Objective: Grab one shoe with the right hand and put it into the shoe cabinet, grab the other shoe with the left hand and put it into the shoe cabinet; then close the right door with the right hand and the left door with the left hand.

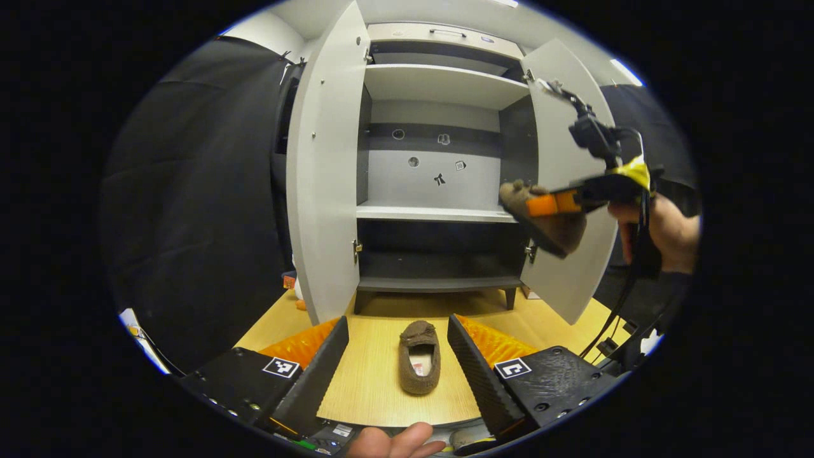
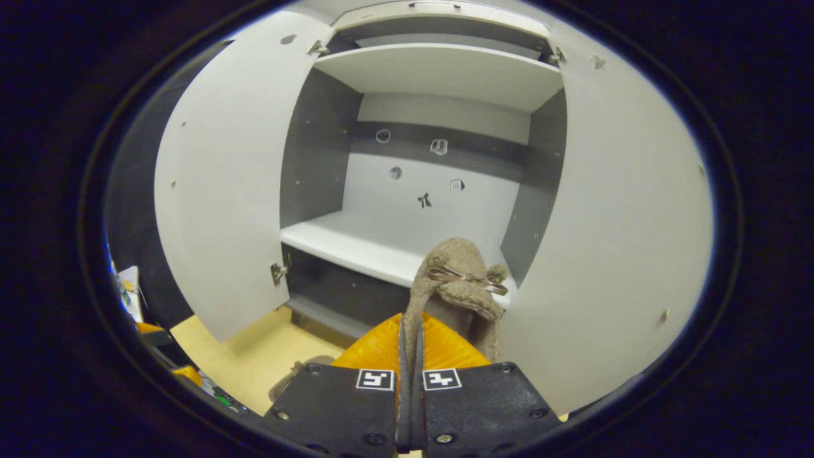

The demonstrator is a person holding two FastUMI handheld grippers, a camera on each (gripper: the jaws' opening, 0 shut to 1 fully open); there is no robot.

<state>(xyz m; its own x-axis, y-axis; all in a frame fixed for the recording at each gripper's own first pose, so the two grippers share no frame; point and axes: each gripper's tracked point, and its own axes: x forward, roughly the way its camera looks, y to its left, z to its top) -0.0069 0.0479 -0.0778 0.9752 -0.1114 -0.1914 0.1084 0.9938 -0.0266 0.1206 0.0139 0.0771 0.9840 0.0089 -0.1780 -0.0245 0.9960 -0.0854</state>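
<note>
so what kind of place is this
Probably a staged test booth, not a home: black cloth walls, a grey two-door shoe cabinet standing open, and a brown fuzzy slipper on the light wooden floor.

Fuzzy, probably suede shoe (image 1: 420,359) on matt wood-grain floor (image 1: 372,381); smooth matt shoe cabinet (image 1: 439,86).

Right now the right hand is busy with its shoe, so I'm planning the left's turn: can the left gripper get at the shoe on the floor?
Probably yes. The left gripper is open, and the shoe on the floor lies between its fingers with nothing in between.
</note>
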